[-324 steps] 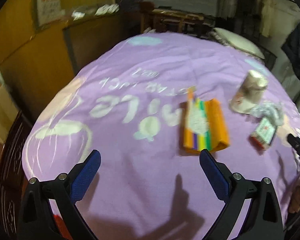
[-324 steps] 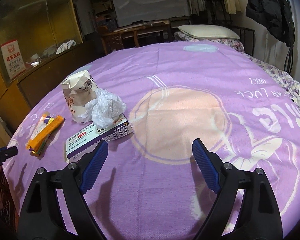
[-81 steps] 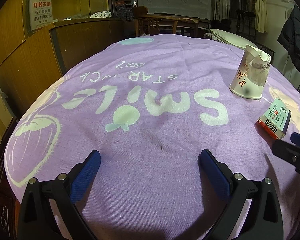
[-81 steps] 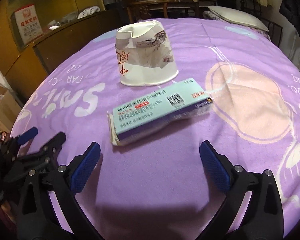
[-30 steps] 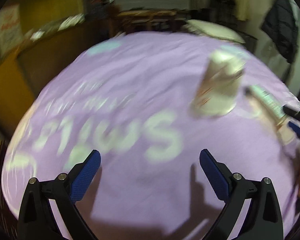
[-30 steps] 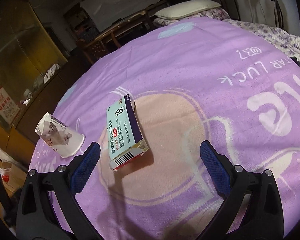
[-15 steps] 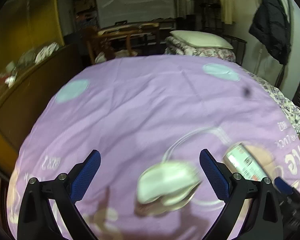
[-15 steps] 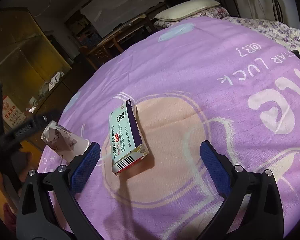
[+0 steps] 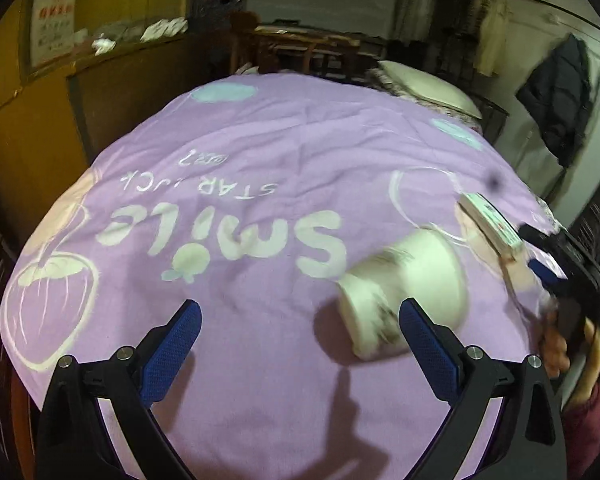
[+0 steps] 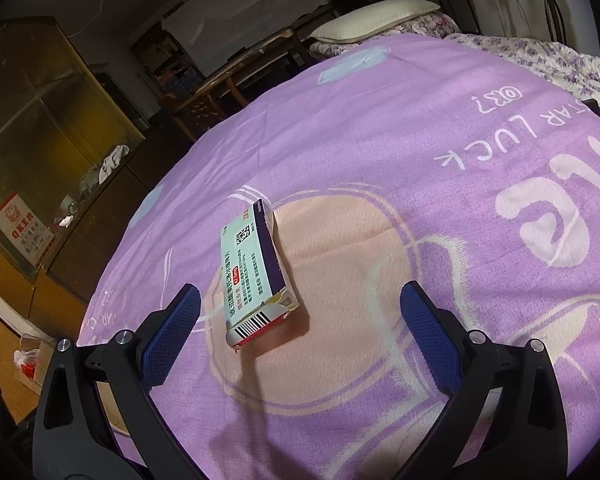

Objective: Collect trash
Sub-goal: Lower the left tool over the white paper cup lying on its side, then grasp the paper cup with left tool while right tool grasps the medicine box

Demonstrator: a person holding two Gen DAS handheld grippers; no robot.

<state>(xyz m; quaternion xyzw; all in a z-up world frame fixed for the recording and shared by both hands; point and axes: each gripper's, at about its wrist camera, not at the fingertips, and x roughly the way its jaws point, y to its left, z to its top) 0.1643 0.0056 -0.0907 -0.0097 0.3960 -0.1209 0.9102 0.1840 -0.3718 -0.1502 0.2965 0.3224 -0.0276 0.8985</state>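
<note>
A white paper cup [image 9: 404, 292] lies tipped on its side on the purple cloth, blurred, just ahead of my left gripper's right finger. My left gripper [image 9: 296, 344] is open and empty. A teal and purple medicine box [image 10: 256, 276] lies flat on the cloth, just ahead of and between the fingers of my right gripper [image 10: 300, 328], which is open and empty. The box also shows at the right in the left wrist view [image 9: 492, 224], next to the right gripper's black body [image 9: 572, 264].
The purple "Smile" cloth [image 9: 228, 184] covers a round table. A wooden cabinet [image 10: 40, 152] stands to the left, chairs [image 9: 300, 52] and a bed with a pillow [image 10: 376, 20] beyond. A box with trash [image 10: 28, 360] sits on the floor at lower left.
The cup has gone from upright to lying on its side. The left view has swung back over the cloth. The right gripper has come slightly closer to the box.
</note>
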